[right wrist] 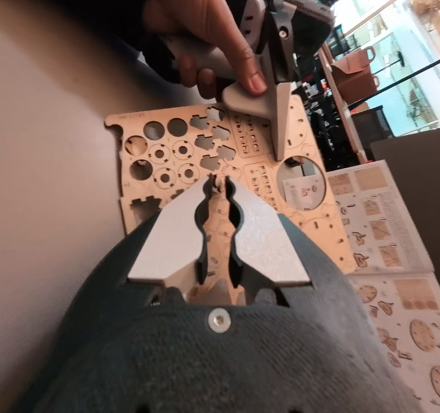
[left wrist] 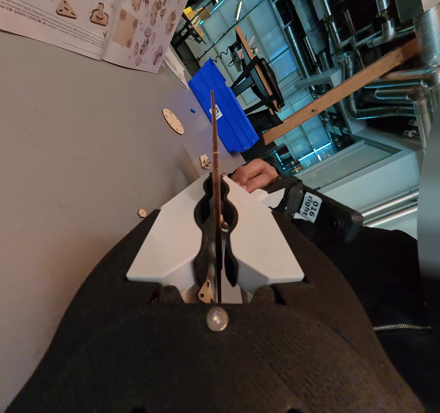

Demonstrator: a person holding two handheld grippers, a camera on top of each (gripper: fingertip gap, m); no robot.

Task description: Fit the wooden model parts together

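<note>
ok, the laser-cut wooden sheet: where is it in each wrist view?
Left wrist view: the wooden sheet shows edge-on, a thin dark strip up the centre, clamped between the left gripper's fingers.
Right wrist view: its flat face fills the middle, full of cut-outs, with the left gripper's finger laid across its top right.
Shared landmark: the instruction booklet.

Grey table [left wrist: 71,139], glazed walls [left wrist: 269,32], ducts [left wrist: 392,96]
</note>
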